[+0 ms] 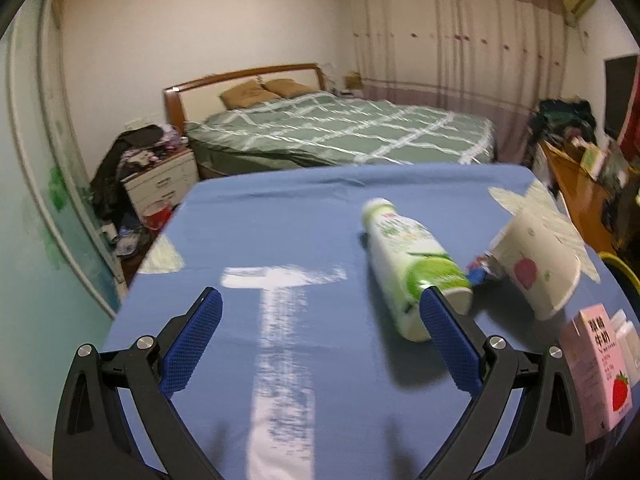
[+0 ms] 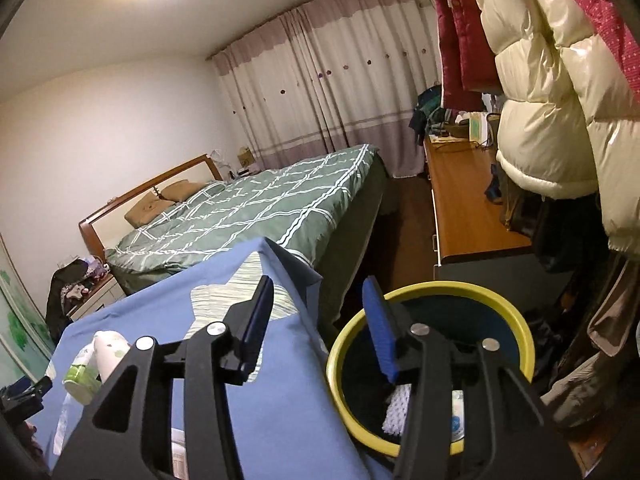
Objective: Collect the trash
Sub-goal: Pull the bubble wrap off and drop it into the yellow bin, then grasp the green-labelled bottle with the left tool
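Reaching my left gripper for the bottle

Its fingers are gaping empty; I'm centring them on the bottle lying on the blue surface, while my right gripper is hanging part-open, empty, over the bin.

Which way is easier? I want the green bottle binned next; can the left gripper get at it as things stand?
Probably yes. The left gripper is open and empty, and the green bottle lies on its side just beyond its right finger, with nothing between them. The paper cup lies close beside it.
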A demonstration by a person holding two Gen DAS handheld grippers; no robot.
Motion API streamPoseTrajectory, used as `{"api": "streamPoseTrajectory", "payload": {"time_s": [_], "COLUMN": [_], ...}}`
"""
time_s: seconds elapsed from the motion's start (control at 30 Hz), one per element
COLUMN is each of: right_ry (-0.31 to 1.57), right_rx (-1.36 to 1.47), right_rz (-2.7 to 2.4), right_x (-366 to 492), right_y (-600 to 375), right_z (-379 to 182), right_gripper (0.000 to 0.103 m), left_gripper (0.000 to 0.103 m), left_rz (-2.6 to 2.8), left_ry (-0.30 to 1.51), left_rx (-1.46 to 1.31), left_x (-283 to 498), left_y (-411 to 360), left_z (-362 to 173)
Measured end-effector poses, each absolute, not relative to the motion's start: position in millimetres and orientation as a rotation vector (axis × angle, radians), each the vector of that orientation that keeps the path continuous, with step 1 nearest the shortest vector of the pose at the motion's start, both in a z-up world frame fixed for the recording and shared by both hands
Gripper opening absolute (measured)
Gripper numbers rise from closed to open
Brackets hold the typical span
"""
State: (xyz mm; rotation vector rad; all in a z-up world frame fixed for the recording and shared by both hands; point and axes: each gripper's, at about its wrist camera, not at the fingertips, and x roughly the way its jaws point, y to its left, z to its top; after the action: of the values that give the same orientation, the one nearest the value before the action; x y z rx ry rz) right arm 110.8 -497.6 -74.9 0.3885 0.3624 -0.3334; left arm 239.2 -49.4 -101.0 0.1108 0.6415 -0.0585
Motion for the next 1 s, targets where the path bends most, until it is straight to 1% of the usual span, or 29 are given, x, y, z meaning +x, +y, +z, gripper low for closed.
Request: {"api": "streamPoseTrajectory", "payload": {"time_s": [0.3,0.47,0.53,0.57,0.6,0.83,0.93,1.0], "right_ry": [0.37,0.387,0.398,0.39,0.39,0.397,0.396,0.398], "right_rx": [0.392,0.383,0.388,0.391,0.388,0.377,0.375,0.371], "right_rz": [-0.299,-0.273,-0.261,-0.261,-0.262,-0.263,-0.268,-0.271], "right_x": [112,118,121,121,120,123,122,123], "right_y": [-490,-481,-481,-481,-481,-479,-480,-479], "right_z": [-82,-89,-91,-91,-92,-94,-93,-93], "right_gripper": [0.045,0.045,0.045,0.045,0.045,0.045,0.045,0.045], "left_gripper": [0.097,0.097,0.091,0.085,0.082,0.073,0.066,0.055], "left_rz": [-0.144,-0.143,-0.135,-0.134,-0.126,-0.117,-0.135,-0.145], "left_ry": [0.779,0.81,0.819,0.823,0.83,0.854,0.867,0.872], "left_rx": [0.167,0.143,0.122,0.113,0.106,0.058,0.052,0.04], "left_x": [259,276,283,285,288,296,298,297], "left_y": [-97,-110,-112,-112,-112,-109,-109,-105], "left_z": [-126,-133,-135,-135,-137,-141,-144,-144]}}
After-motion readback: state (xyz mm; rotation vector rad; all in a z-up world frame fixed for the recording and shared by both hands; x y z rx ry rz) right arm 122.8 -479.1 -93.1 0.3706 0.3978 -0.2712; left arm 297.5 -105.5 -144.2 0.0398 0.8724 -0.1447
